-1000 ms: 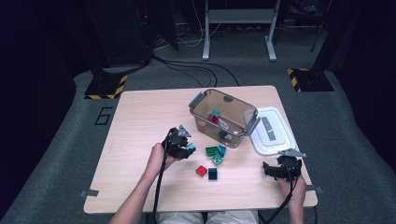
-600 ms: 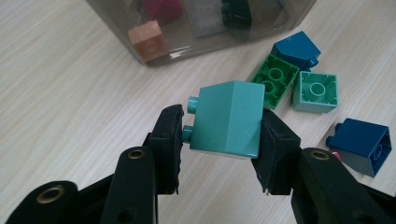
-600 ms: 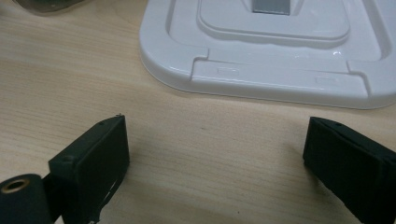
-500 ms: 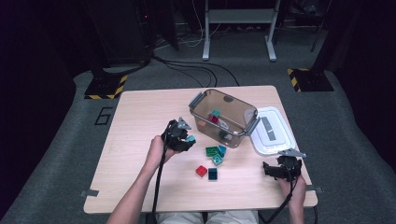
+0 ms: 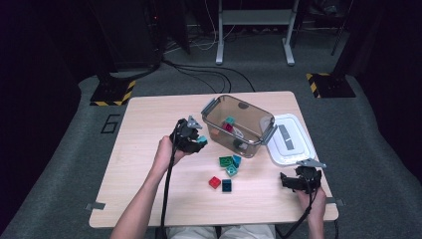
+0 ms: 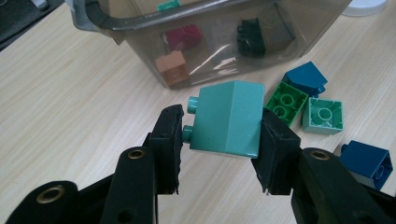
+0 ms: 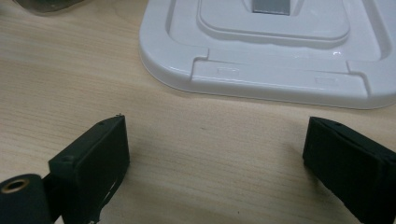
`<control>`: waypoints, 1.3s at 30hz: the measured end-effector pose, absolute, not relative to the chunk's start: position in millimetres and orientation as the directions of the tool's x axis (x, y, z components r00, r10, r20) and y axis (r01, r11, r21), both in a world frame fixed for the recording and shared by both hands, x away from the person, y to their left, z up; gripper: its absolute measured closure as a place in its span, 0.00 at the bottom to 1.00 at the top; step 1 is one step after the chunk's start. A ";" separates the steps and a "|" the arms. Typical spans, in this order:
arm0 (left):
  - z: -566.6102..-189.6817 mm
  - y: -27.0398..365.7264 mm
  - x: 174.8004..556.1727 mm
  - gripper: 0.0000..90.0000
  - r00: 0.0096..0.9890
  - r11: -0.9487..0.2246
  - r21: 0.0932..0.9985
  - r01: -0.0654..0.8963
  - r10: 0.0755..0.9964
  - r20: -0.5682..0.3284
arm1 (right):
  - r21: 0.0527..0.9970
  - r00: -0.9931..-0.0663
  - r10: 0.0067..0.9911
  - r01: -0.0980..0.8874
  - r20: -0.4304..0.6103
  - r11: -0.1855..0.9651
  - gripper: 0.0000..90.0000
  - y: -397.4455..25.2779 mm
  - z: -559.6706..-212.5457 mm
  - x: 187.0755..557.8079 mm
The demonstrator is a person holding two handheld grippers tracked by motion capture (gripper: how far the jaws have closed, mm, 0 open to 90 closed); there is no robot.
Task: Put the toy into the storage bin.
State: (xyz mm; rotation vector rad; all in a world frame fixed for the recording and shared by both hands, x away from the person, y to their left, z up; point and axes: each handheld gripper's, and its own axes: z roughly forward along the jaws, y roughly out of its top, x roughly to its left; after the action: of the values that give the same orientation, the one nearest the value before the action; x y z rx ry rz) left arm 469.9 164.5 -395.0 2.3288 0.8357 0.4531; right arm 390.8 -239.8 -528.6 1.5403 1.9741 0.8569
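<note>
My left gripper [image 6: 219, 135] is shut on a teal brick [image 6: 228, 117], held above the table just left of a clear smoky bin [image 5: 238, 124]. From above, that left gripper [image 5: 195, 141] sits beside the bin's near left corner with the teal brick [image 5: 201, 140] in it. Inside the bin [image 6: 210, 28] lie a magenta brick [image 6: 184, 36], an orange brick [image 6: 171, 66] and a black brick [image 6: 250, 36]. My right gripper [image 7: 215, 154] stands open over bare wood near the white lid [image 7: 275, 42]. It rests at the table's front right, right gripper [image 5: 293, 180].
Loose bricks lie in front of the bin: green [image 5: 226, 161], blue [image 5: 237, 160], pale teal [image 5: 231, 171], red [image 5: 214, 181] and dark blue [image 5: 227, 185]. The white lid [image 5: 287, 139] lies flat right of the bin. The table's front edge [image 5: 214, 221] is close to both hands.
My left gripper with the teal brick has drifted slightly up and toward the bin. The right gripper has stayed put.
</note>
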 end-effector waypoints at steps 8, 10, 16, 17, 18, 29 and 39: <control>-380.9 164.0 477.9 0.63 0.736 -0.610 0.657 0.443 0.666 0.122 | 0.730 -0.244 0.970 0.663 0.000 0.166 0.07 -239.9 -528.5 390.7; -377.7 164.2 479.7 0.63 0.732 -0.608 0.658 0.443 0.669 0.125 | 0.730 -0.244 0.970 0.663 0.001 0.166 0.07 -239.8 -528.6 390.8; -368.2 163.5 486.1 0.63 0.726 -0.608 0.660 0.442 0.674 0.135 | 0.731 -0.244 0.970 0.662 0.000 0.166 0.07 -239.9 -528.6 390.8; -366.4 163.1 487.0 0.63 0.725 -0.608 0.658 0.444 0.676 0.135 | 0.730 -0.243 0.970 0.662 0.000 0.166 0.07 -239.9 -528.6 390.8; -364.9 162.6 488.6 0.63 0.725 -0.606 0.663 0.440 0.675 0.137 | 0.731 -0.245 0.970 0.662 0.001 0.166 0.07 -239.9 -528.6 390.8; -352.8 155.2 501.1 0.63 0.719 -0.609 0.662 0.436 0.679 0.150 | 0.730 -0.247 0.969 0.663 0.001 0.169 0.07 -240.1 -528.5 390.7; -348.7 147.2 518.3 0.63 0.712 -0.591 0.668 0.452 0.690 0.129 | 0.731 -0.248 0.969 0.661 0.001 0.168 0.08 -239.9 -528.6 390.7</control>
State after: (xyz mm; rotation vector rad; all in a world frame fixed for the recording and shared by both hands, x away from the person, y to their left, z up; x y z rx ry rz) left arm 518.3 147.2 -348.7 2.2994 0.8649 0.5050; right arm 390.7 -239.9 -528.6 1.5363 1.9776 0.8603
